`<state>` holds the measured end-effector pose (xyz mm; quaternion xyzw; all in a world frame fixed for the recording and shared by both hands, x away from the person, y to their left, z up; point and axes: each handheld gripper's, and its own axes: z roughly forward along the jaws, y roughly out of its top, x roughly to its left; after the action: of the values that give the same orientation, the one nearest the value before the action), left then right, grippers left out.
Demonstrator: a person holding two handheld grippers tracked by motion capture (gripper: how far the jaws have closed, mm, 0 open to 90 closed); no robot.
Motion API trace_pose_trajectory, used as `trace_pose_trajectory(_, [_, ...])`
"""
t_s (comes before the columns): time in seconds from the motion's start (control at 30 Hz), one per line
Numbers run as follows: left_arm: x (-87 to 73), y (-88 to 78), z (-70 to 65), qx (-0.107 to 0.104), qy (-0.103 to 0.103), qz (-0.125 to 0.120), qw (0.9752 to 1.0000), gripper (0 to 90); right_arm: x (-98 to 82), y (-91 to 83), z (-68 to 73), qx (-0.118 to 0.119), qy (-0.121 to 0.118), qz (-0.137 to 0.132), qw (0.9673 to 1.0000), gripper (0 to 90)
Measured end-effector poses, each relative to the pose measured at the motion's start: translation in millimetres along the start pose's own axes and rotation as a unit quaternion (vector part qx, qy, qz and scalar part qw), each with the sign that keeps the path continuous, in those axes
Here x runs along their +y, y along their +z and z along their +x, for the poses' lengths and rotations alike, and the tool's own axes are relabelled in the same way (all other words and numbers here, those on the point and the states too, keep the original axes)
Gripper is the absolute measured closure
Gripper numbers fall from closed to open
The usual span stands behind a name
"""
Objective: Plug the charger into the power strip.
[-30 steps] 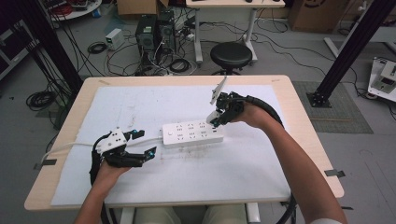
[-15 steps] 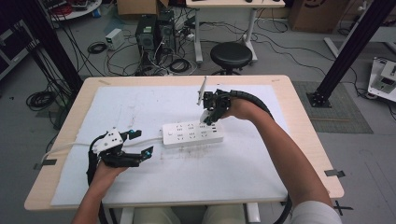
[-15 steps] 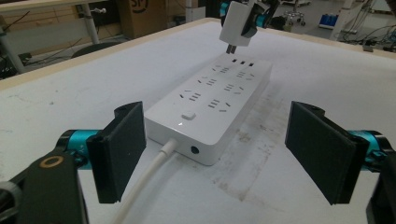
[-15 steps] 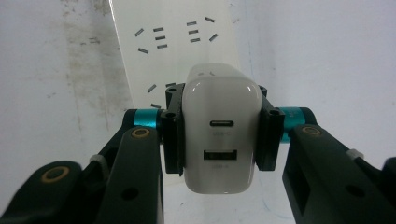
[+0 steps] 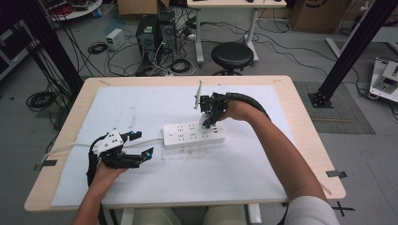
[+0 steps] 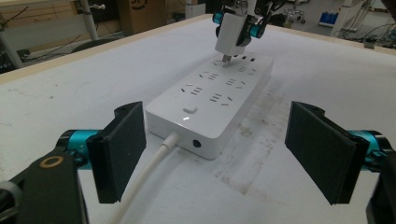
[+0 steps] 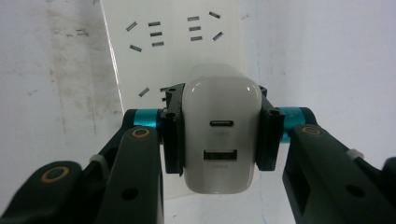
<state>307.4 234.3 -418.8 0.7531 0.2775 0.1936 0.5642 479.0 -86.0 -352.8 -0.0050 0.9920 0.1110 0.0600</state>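
Pinching the small, rigid, smooth white plastic charger (image 7: 220, 135) by its flat sides, the right gripper (image 5: 208, 112) holds it over the white power strip (image 6: 212, 100), probably light yet slippery, while the left gripper (image 6: 219, 154) gapes.

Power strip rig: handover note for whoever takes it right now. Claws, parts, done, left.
Right claw: shut on the white USB charger, held prongs down just above the power strip at its far-right end. In the left gripper view the prongs sit right at the sockets, not seated.
Left claw: open, holding nothing, near the strip's cord end; the strip's white cord runs out between its jaws.
Strip lies flat on the white mat, nothing plugged into it.
Done: charger picked up and brought over the strip.
Left, likely: align the prongs, press it in, release.
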Motion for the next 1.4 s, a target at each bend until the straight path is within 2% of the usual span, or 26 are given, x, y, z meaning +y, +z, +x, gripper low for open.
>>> trace_pose_trajectory(0.1, [-0.3,0.2,0.3,0.001,-0.002,-0.002,1.0,20.4,2.8,0.7,-0.4,0.0,-0.009,0.003,1.0,63.4])
trace_pose_trajectory(0.23, [-0.6,0.0,0.9,0.002,-0.001,-0.003,1.0,20.4,12.4,2.2,2.2,-0.003,-0.037,0.025,0.999,63.4])
trace_pose_trajectory(0.37, [-0.7,-0.7,1.0,0.001,-0.002,-0.003,1.0,20.4,18.0,2.6,2.7,-0.004,-0.051,0.043,0.9978,63.5])
trace_pose_trajectory(0.67, [-2.3,-0.7,1.7,0.002,-0.004,-0.003,1.0,20.4,21.8,5.8,2.2,0.002,-0.05,0.056,0.9972,63.5])
trace_pose_trajectory(0.77, [-2.2,-0.5,1.4,0.001,-0.003,-0.004,1.0,20.4,28.1,7.1,2.0,0.005,-0.06,0.074,0.9954,63.6])
trace_pose_trajectory(0.93, [-2.8,-2.2,1.8,0.003,-0.005,-0.005,1.0,20.4,34.6,8.5,-0.4,0.015,-0.056,0.097,0.9935,63.7])
trace_pose_trajectory(1.1, [-3.9,-1.8,2.3,0.002,-0.007,-0.004,1.0,20.4,35.5,10.2,-1.2,0.017,-0.059,0.097,0.9934,63.7])
trace_pose_trajectory(1.27, [-4.4,-1.6,2.8,0.001,-0.007,-0.005,1.0,20.4,34.6,10.8,-2.7,0.022,-0.045,0.098,0.994,63.7])
trace_pose_trajectory(1.3, [-4.6,-1.8,2.8,0.002,-0.007,-0.006,1.0,20.4,34.5,16.9,0.0,0.018,-0.055,0.111,0.9922,63.8])
trace_pose_trajectory(1.4, [-5.7,-1.9,3.9,0.002,-0.008,-0.006,0.9999,20.4,35.3,17.3,-0.9,0.02,-0.056,0.107,0.9924,63.8])
